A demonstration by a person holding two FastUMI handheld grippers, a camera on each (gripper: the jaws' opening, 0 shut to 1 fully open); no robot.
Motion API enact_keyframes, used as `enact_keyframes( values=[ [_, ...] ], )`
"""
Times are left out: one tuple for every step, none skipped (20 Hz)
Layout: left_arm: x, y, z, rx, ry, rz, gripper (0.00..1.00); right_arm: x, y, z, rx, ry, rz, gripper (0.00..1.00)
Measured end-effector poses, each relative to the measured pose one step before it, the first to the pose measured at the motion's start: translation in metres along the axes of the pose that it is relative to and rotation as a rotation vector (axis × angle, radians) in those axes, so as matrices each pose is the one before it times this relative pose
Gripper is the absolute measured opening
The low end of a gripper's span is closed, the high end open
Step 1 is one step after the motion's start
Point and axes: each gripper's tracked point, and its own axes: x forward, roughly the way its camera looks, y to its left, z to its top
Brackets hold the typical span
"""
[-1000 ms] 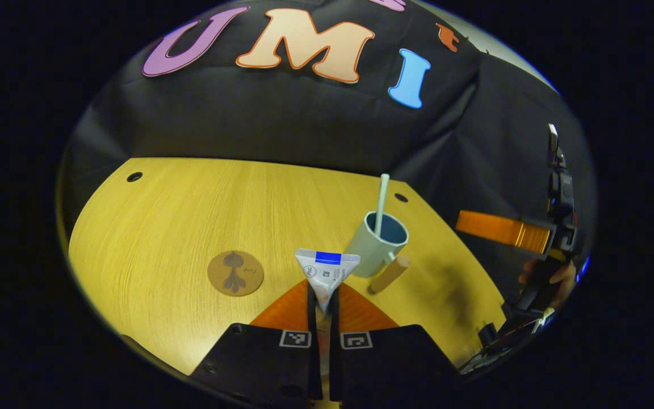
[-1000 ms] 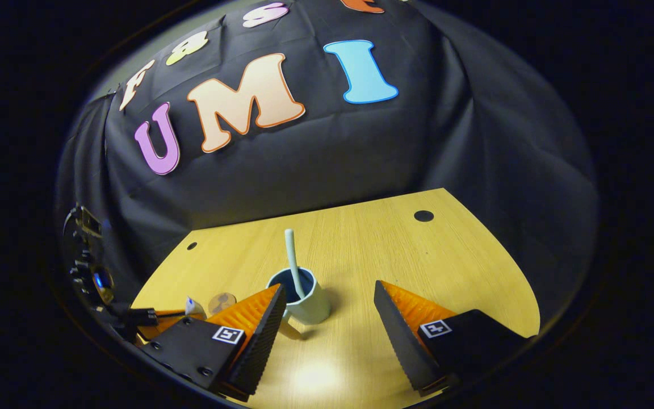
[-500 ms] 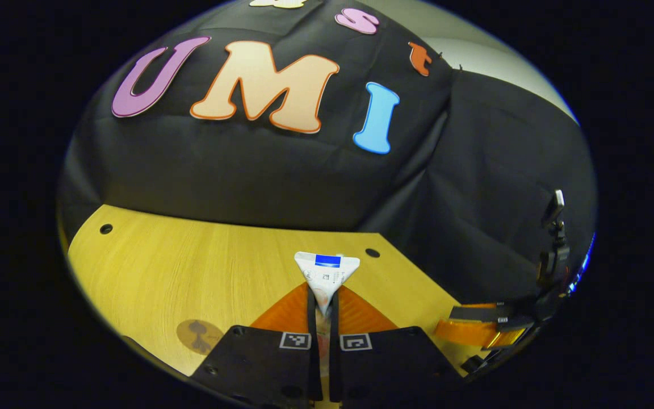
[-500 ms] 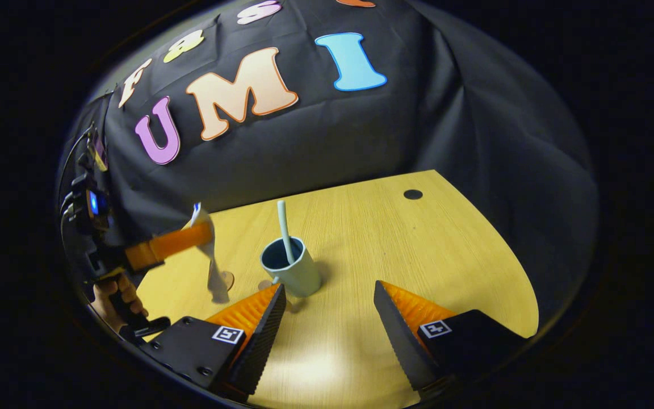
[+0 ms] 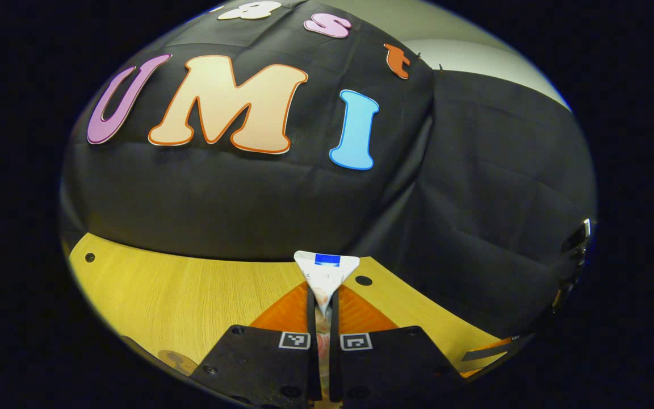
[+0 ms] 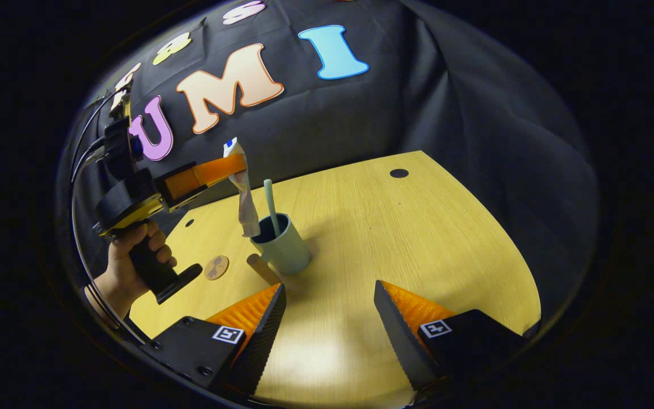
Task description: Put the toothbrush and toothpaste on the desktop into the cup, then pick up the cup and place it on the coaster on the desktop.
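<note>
left tool (image 5: 321, 301) clamps toothpaste (image 6: 242, 187), nozzle end at cup (image 6: 281, 250) rim | toothbrush (image 6: 271, 200) in cup | right tool (image 6: 327, 318) agape, empty

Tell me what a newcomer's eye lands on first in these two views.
First, the toothpaste tube, hanging upright from the left gripper with its lower end at the rim of the cup, seen at mid-left in the right gripper view. The toothbrush already stands in that cup on the yellow desktop. The coaster lies to the cup's left, and the right gripper waits open in the foreground.
</note>
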Motion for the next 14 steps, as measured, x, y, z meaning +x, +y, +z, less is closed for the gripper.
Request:
enact_keyframes(
  values=[
    [0.00369,0.00066,-0.00357,-0.00903,0.00438,0.00773,0.04,-0.00090,-0.00364,-0.00034,0.00442,0.00467,-0.00003,0.96],
    [0.00269,0.00074,-0.00492,-0.00430,0.00453,0.01196,0.06,-0.00690,0.00299,0.00491,0.00481,0.00177,0.00069,0.96],
    [0.00163,0.00220,-0.00573,0.00238,0.00674,0.01573,0.06,-0.00017,-0.00361,0.00046,0.00329,0.00027,-0.00094,0.96],
    [0.00113,0.00265,-0.00524,0.00837,0.00790,0.02409,0.07,0.00049,-0.00324,-0.00017,0.00247,0.00122,-0.00041,0.96],
    [0.00075,0.00283,-0.00357,0.00874,0.00447,0.02215,0.07,-0.00080,-0.00253,0.00048,0.00381,0.00309,0.00523,0.96],
    [-0.00108,0.00249,-0.00375,0.00832,0.00185,0.01949,0.07,-0.00057,-0.00048,0.00063,0.00391,0.00392,0.00920,0.96],
    [-0.00040,-0.00030,-0.00464,0.00412,0.00496,0.01250,0.07,-0.00014,-0.00176,0.00170,-0.00011,0.00149,0.00363,0.96],
    [-0.00189,-0.00052,-0.00403,0.00046,0.00753,0.00863,0.09,0.00058,-0.00118,0.00192,-0.00277,-0.00166,0.00552,0.97],
    [-0.00440,-0.00062,-0.00399,-0.00327,0.01345,0.00833,0.11,0.00055,-0.00025,0.00277,-0.00337,-0.00218,0.00589,0.97],
    [-0.00339,0.00283,-0.00104,-0.00470,-0.00428,0.01961,0.15,0.00073,0.00063,0.00242,-0.00202,-0.00056,0.00934,0.97],
    [-0.00447,0.00011,0.00116,0.00269,-0.00891,0.01245,0.21,0.00136,0.00204,0.00133,-0.00174,0.00341,0.01168,0.97],
    [-0.00658,0.00211,0.00307,0.00627,-0.01119,0.01832,0.42,0.00145,0.00114,0.00085,-0.00642,0.00714,0.00688,0.97],
    [-0.00462,0.00145,0.00183,0.00290,-0.01259,0.01131,0.62,0.00207,0.00180,0.00111,-0.00816,0.00748,0.00970,0.96],
    [-0.00699,0.00091,0.00260,-0.00477,-0.01167,0.00442,0.64,0.00152,0.00350,0.00258,-0.00914,0.00481,0.01448,0.96]
  ],
)
